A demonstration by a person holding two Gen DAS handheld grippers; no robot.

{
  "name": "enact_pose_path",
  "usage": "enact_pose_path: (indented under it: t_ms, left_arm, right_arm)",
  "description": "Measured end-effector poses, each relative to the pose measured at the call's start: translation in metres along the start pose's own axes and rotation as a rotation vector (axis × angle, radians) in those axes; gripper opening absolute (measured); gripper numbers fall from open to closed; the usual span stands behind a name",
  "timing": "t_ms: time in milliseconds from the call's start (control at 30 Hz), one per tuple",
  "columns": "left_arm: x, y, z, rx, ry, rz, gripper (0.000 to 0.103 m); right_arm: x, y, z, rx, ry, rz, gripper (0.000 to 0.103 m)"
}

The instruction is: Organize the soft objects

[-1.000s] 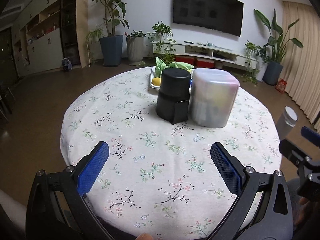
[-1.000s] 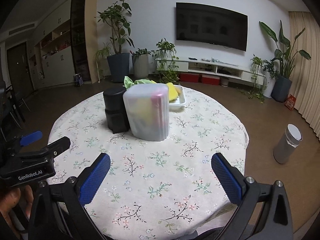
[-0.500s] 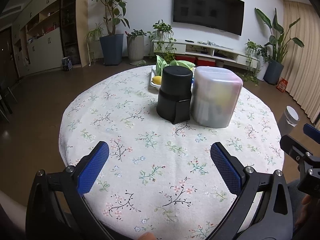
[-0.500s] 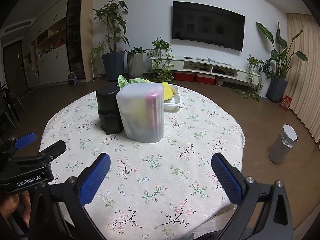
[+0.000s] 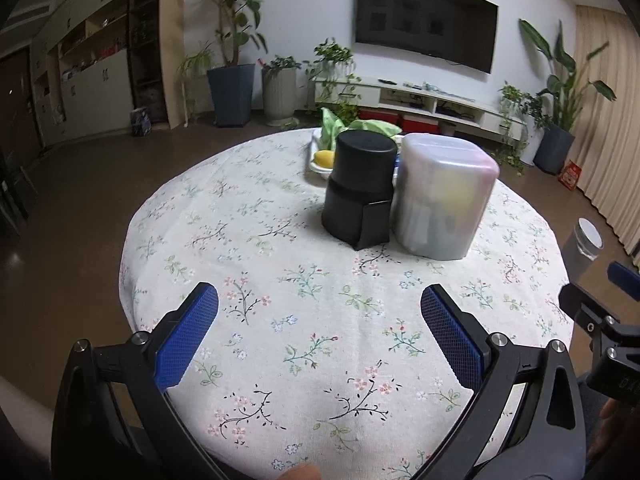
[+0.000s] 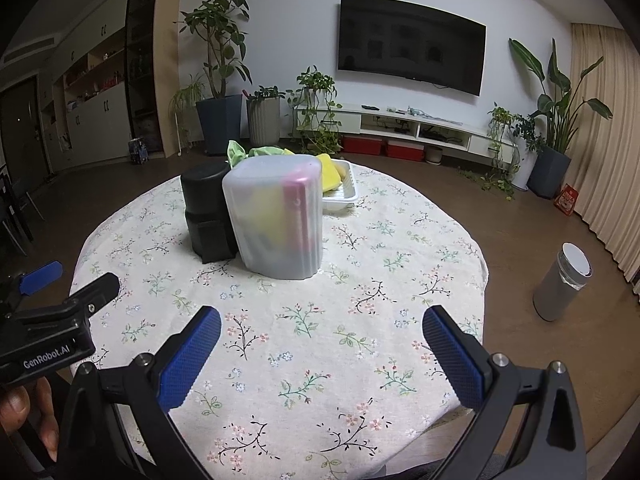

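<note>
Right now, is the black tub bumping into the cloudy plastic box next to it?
Touching. The right wrist view shows the black tub pressed against the cloudy plastic box with no tablecloth visible between them; the left wrist view agrees.

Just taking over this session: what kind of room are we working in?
Most likely a home living room. A wall-mounted TV hangs above a low media console, potted plants line the wall, and the work surface is a round table with a floral tablecloth.
</note>
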State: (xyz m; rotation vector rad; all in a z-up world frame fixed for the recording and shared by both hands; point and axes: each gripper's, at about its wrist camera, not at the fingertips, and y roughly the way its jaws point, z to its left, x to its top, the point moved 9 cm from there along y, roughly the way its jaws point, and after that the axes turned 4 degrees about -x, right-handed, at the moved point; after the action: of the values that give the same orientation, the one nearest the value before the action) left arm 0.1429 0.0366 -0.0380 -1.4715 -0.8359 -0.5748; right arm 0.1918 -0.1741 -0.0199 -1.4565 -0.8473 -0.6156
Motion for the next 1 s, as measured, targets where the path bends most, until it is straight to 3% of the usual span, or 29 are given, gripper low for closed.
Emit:
enact_pose_path:
  t_ms: [267, 1000]
  left_arm:
    - [0.0016, 0.0005, -0.0047, -0.041, -0.009, -0.008, 0.103]
    - [0.0027, 0.0015, -0.0088, -0.017, 0.013, -0.007, 0.103]
  right_arm:
    - [-0.0021, 0.0066, -0.0022, -0.009, 0.020, 0.021, 0.103]
    - [-0.0002, 0.0063, -0.0009, -0.023, 0.033, 0.023, 0.103]
